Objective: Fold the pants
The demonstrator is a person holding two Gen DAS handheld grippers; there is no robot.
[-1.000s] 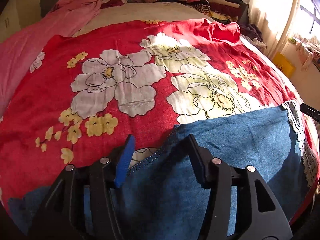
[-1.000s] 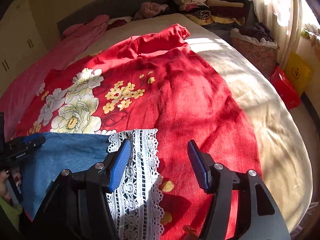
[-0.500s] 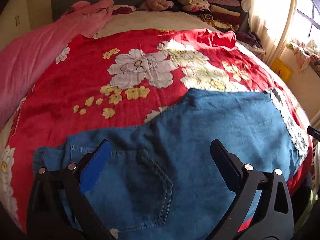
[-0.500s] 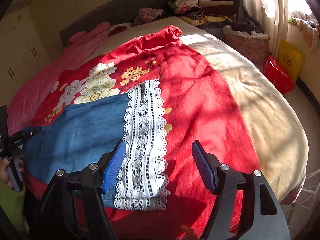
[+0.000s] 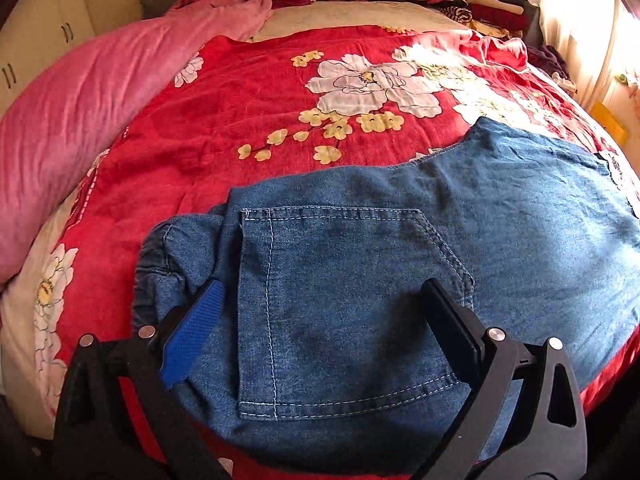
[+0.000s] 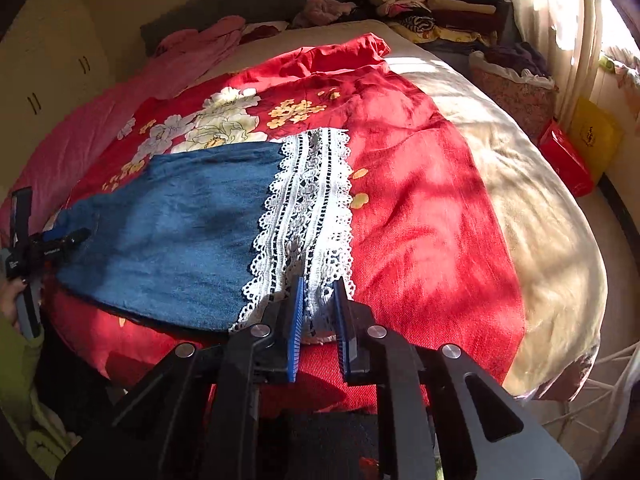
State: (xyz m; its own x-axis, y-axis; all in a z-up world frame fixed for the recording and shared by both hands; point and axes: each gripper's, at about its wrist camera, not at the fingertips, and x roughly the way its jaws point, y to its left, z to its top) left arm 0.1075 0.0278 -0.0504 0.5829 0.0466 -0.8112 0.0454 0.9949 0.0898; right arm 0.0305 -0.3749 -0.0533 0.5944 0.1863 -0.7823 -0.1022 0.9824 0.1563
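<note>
Blue denim pants (image 5: pixel 400 264) lie flat across a red floral bedspread (image 5: pixel 248 120) on the bed, a stitched back pocket (image 5: pixel 340 300) facing up at the waist end and a broad band of white lace trim (image 6: pixel 308 216) finishing the leg cuffs at the other end. The fabric looks mostly smooth, with a bunched, gathered waistband at the left edge.

The left tongs (image 5: pixel 320 320) sit low over the waist end, spread wide apart, the pocket lying right between the two fingers; nothing is gripped. The blue pad is beside the gathered waistband, and the black finger rests over the pocket's far corner.

Over at the cuff end, the right tongs (image 6: pixel 318 304) have narrowed to a slim gap, and the near edge of the lace runs in between the blue pads, which appear pinched on it.

A pink blanket (image 5: pixel 80 120) lies along the left side, and stacked folded clothes (image 6: pixel 432 4) sit beyond the bed's head.
</note>
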